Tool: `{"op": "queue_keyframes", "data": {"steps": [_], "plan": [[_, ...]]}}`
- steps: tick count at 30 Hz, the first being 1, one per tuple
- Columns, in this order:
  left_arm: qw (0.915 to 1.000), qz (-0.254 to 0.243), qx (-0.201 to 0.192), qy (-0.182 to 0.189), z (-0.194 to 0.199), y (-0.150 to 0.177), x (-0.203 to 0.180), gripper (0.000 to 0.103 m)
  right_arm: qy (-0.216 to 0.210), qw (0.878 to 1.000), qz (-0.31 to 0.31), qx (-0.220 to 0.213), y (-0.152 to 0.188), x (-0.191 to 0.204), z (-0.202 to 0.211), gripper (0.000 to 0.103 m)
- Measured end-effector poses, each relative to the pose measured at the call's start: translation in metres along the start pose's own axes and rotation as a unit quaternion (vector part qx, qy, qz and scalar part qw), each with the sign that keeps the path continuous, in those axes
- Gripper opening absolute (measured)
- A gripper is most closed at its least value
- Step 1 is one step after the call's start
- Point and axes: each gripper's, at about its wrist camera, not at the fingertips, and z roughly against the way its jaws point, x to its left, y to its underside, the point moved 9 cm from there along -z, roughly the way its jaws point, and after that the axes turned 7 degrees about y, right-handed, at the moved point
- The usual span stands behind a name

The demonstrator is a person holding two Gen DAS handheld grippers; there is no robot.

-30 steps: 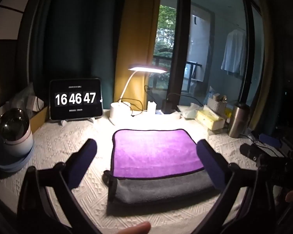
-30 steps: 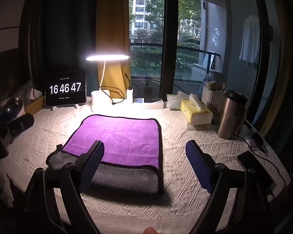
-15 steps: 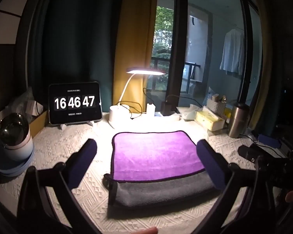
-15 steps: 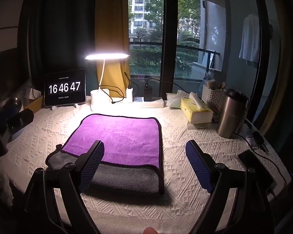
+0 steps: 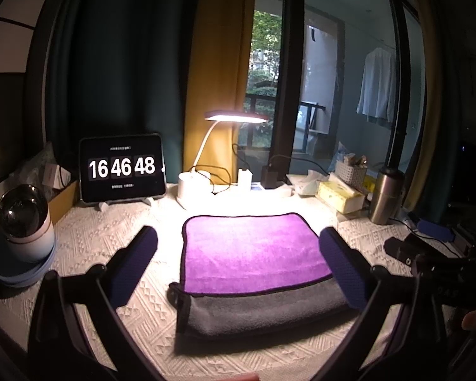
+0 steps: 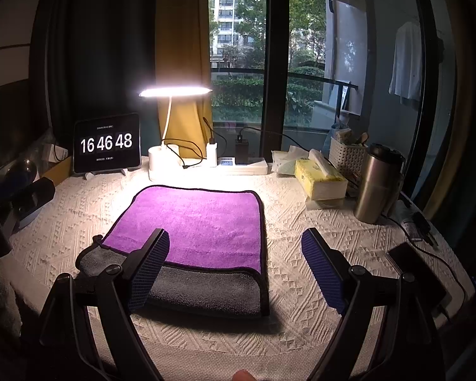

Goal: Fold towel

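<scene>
- Left gripper [image 5: 236, 255]: fingers spread wide apart, blue ribbed pads facing inward, holding nothing; raised above the near edge of the table with the towel framed between the fingertips.
- Right gripper [image 6: 234, 258]: fingers likewise wide apart and empty; its left pad overlaps the towel's near-left part in the right wrist view, its right pad sits over bare tablecloth.
- Towel [image 5: 250, 254] [image 6: 193, 219]: lying flat at the middle of the table, folded over once; purple upper layer, with a grey strip of the lower layer showing along the near edge; dark piping round the border; a small loop at the near-left corner.
- Tablecloth [image 6: 301, 222]: cream, with a raised woven geometric pattern, covering the table under the towel.
- White round device with a dark dome [image 5: 23, 222]: at the left edge of the table, on a pale blue base.
- Steel tumbler [image 6: 377, 182]: upright, well to the right of the towel.
- Yellow tissue box [image 6: 320, 181]: just left of the tumbler, a woven basket [image 6: 346, 158] behind it.
- Desk lamp [image 6: 171, 95]: lit, white base directly behind the towel.
- Tablet clock [image 6: 106, 143]: propped at the back left, reading 16 46 48.
- Power strip [image 6: 241, 163]: at the back, right of the lamp base, with plugs in it.
- Window [image 6: 244, 47]: beyond the table, with trees and a building outside.
</scene>
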Motion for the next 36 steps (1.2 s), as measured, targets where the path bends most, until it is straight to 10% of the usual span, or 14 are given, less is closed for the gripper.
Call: {"op": "queue_keyframes", "data": {"steps": [36], "plan": [[0.9999, 0.009, -0.002, 0.009, 0.0043, -0.0029, 0.002, 0.102, -0.003, 1.0, 0.0, 0.0, -0.0022, 0.0028, 0.0021, 0.088]]}}
